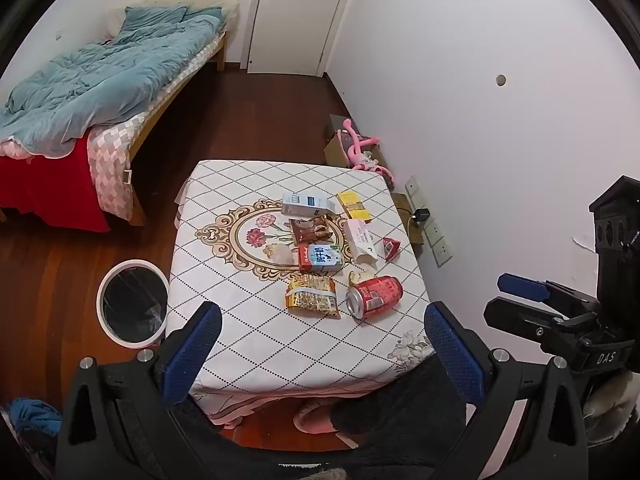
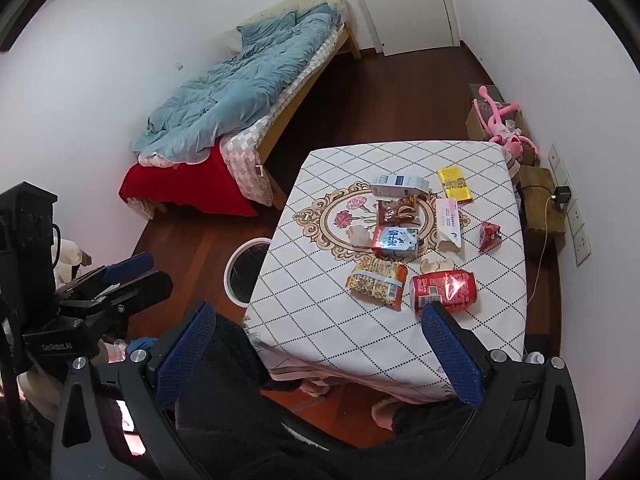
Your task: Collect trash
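Left wrist view: the left gripper [image 1: 322,354] hangs above the near edge of the table [image 1: 248,332], jaws spread wide, holding nothing. On the cloth lies the trash: a red can [image 1: 374,295] on its side, a noodle packet [image 1: 312,295] just left of it, a milk carton [image 1: 320,258] behind, a brown wrapper [image 1: 312,230], a white box [image 1: 306,204], a yellow pack [image 1: 354,205], a pink box [image 1: 360,240] and a small red wrapper [image 1: 391,248]. A white-rimmed bin [image 1: 134,307] stands on the floor left of the table. The right gripper [image 1: 520,300] shows at the right edge, jaws apart.

Right wrist view: the right gripper [image 2: 320,354] is spread wide and empty over the table's near edge [image 2: 360,352]; its right finger [image 2: 450,356] overlaps the can [image 2: 444,287] in view. The bin [image 2: 246,274] sits partly hidden by the table. The left gripper [image 2: 136,276] shows at left, slightly parted.
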The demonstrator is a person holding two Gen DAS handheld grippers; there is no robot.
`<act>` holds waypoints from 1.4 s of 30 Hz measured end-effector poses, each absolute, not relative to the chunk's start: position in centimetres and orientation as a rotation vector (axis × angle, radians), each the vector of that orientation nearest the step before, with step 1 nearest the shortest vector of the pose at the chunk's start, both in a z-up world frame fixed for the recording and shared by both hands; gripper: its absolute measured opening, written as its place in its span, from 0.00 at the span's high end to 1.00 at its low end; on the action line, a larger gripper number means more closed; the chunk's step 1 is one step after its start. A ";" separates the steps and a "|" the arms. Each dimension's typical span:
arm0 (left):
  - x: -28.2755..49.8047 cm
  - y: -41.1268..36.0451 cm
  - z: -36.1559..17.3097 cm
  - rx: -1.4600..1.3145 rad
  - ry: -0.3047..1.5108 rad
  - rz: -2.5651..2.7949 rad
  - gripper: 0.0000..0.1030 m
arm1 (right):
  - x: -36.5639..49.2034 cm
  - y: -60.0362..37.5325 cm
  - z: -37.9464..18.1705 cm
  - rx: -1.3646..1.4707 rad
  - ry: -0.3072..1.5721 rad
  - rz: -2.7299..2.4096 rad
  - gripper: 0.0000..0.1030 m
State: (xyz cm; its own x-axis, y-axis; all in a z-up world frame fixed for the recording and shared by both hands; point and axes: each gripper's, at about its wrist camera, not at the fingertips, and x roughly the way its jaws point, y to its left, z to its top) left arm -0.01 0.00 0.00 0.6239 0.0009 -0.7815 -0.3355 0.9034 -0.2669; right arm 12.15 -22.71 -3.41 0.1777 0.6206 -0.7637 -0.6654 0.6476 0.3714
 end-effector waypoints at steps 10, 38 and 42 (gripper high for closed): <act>0.5 -0.2 -0.1 -0.415 0.879 0.203 0.00 | 12.7 -23.3 -2.9 -0.032 1.058 0.922 0.00; 0.7 -0.3 0.3 -0.424 0.873 0.193 0.00 | 11.9 -22.1 -3.2 -0.056 1.075 0.923 0.00; 0.5 -0.1 0.3 -0.424 0.872 0.196 0.00 | 11.9 -22.2 -3.3 -0.054 1.074 0.925 0.00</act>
State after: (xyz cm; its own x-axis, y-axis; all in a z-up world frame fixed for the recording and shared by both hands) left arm 0.47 -0.08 0.32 0.6321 -0.0045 -0.7749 -0.3357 0.8997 -0.2791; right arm 11.92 -22.23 -3.26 0.1534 0.6201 -0.7694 -0.6693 0.6380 0.3808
